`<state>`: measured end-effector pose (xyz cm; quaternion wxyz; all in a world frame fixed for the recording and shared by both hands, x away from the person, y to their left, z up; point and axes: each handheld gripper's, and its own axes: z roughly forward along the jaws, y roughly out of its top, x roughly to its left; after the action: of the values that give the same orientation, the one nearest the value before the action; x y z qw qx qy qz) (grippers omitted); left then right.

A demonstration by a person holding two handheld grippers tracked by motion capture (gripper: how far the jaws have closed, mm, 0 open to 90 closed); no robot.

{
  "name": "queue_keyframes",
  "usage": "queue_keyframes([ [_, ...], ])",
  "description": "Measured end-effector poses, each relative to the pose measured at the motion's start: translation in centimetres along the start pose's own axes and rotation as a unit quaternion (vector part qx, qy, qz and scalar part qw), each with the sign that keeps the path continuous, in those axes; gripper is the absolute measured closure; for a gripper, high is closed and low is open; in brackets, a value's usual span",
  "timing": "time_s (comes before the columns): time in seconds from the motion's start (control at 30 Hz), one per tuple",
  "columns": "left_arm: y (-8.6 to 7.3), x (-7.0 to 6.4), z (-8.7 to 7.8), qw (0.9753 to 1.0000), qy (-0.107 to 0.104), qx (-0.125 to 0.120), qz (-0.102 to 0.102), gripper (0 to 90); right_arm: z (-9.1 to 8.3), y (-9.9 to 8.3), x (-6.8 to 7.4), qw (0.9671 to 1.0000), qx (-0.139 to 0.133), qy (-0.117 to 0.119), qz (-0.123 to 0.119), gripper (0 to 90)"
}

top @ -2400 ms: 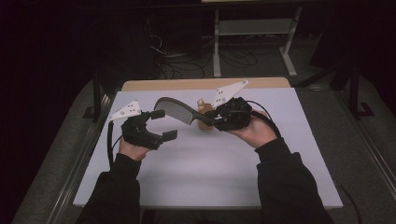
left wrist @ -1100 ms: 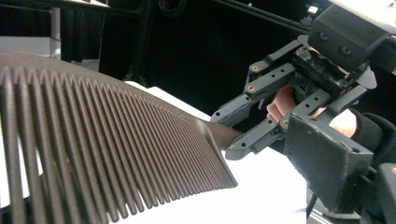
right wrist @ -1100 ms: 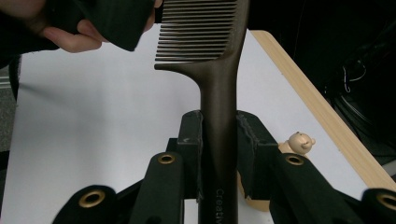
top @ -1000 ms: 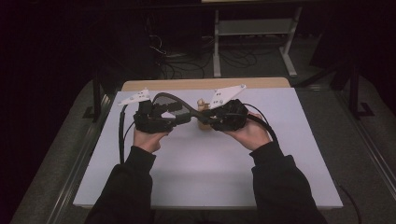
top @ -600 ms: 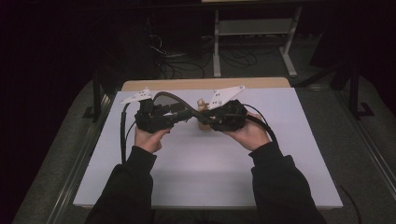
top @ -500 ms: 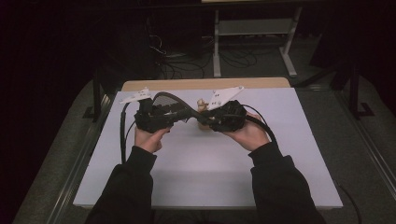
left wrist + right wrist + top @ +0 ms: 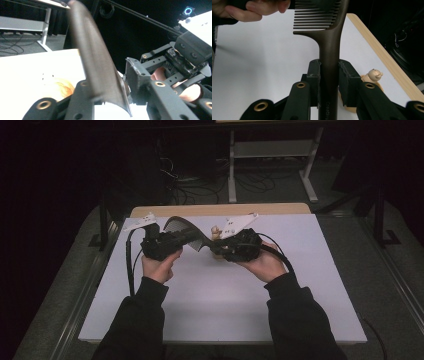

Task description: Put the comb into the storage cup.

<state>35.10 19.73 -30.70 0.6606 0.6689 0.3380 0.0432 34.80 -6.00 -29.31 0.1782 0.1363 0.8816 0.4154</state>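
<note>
We are holding a dark comb (image 7: 186, 233) above the white desk (image 7: 220, 300), passing it between our two tools. The right hand-held gripper (image 7: 329, 82) is clenched on the comb's handle: in the right gripper view the handle is running straight up between the two jaws, pads pressing it on both sides, with the teeth at the top near the other hand (image 7: 254, 8). The left hand-held gripper (image 7: 110, 97) is taking the toothed end; in the left gripper view the comb's back is lying against the near jaw while the far jaw is standing a little off it, so we judge this grip as not yet closed, though blur makes it hard to be sure.

To do this handover well, we are keeping the right grip firm until the left jaws are squeezing the comb's spine rather than its teeth, which could flex or slip. We are holding the comb level and clear of the desk, and watching the small bear figure (image 7: 374, 74) on its wooden base just beside the right jaws, so that neither tool is knocking it.
</note>
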Motion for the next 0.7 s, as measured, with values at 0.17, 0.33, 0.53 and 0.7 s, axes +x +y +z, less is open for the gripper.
queue_keyframes([
  [0.17, 0.2, 0.5, -0.4, 0.9993, -0.014, -0.021, -0.026, 80.3, 0.2, 0.0, 0.0, 1.0000, 0.003, -0.002, 0.000, 70.8],
  [0.33, 0.3, 0.0, 0.0, 0.9996, -0.013, -0.016, -0.019, 84.8, 0.8, 0.0, 0.0, 0.9999, 0.014, -0.005, -0.002, 70.6],
  [0.53, 0.6, -0.6, 0.2, 0.9999, -0.008, -0.005, 0.004, 85.2, 1.1, -0.3, -0.2, 0.9999, 0.015, -0.002, 0.009, 69.4],
  [0.7, 0.8, -1.0, 0.4, 0.9998, -0.007, -0.001, 0.019, 85.3, 1.1, -0.5, -0.4, 0.9998, 0.013, 0.000, 0.016, 68.4],
])
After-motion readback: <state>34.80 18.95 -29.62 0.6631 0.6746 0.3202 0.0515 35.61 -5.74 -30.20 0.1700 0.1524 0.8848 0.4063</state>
